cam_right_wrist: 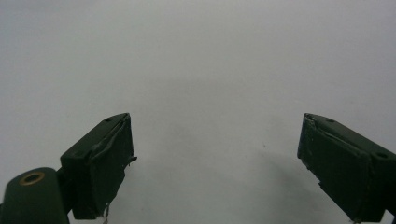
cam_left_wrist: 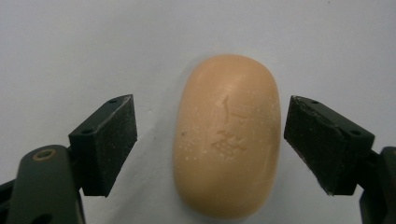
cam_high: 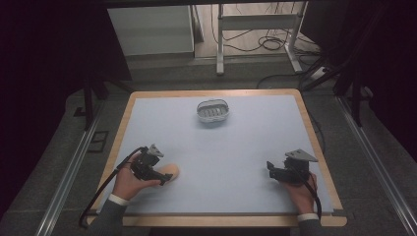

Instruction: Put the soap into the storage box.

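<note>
Soap bar (cam_left_wrist: 227,137) between parted left claw (cam_left_wrist: 210,140)

The high view looks forward and down from above the person's side onto the whole desk (cam_high: 216,152), from well back. The left gripper view rides low and close, facing along its fingers (cam_left_wrist: 105,140) at the bar of soap (cam_left_wrist: 227,135) on the desk top; the high view shares that soap (cam_high: 170,171). The right gripper view looks along its own fingers (cam_right_wrist: 100,163) at bare desk top, equally near.
</note>
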Tool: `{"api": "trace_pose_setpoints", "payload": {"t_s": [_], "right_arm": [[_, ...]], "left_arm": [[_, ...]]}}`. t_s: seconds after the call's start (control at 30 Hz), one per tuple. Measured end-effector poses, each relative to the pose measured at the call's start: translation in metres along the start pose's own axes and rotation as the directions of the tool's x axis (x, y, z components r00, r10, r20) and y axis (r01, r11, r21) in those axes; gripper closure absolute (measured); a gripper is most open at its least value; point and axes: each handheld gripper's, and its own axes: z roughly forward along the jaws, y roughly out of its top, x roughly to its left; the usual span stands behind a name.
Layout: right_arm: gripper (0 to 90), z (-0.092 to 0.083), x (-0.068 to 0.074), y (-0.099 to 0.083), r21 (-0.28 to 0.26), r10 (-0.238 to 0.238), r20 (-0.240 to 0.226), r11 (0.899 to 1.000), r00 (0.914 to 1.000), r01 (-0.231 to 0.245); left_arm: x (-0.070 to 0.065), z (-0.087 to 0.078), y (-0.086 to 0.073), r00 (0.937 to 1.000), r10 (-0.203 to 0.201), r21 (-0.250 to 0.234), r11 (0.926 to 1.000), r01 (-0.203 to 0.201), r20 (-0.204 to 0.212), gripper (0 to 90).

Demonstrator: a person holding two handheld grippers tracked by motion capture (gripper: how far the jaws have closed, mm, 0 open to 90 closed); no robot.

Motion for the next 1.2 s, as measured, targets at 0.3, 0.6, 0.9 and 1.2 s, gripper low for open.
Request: {"api": "trace_pose_setpoints", "payload": {"t_s": [0.3, 0.6, 0.9, 1.2], "right_arm": [[10.8, 0.000, 0.000, 0.000, 0.004, 0.004, -0.001, 1.000, 1.0000, -0.004], [10.8, 0.000, 0.000, 0.000, 0.005, 0.006, -0.001, 1.000, 1.0000, -0.006], [10.7, 0.001, -0.001, 0.000, 0.008, 0.008, 0.002, 1.000, 1.0000, -0.008], [10.7, 0.001, -0.001, 0.000, 0.006, 0.010, 0.005, 1.000, 0.9999, -0.010]], "left_arm": [[-0.005, 0.013, 0.000, 0.9996, 0.023, 0.051, 0.9984, -0.023, 0.017, 17.5], [-0.006, 0.019, 0.000, 0.9997, 0.015, 0.076, 0.9970, -0.017, 0.019, 22.4], [-0.006, 0.017, 0.000, 0.9998, 0.013, 0.071, 0.9974, -0.014, 0.015, 31.7], [-0.005, 0.015, 0.001, 0.9998, 0.020, 0.072, 0.9972, -0.021, 0.006, 32.1]]}}
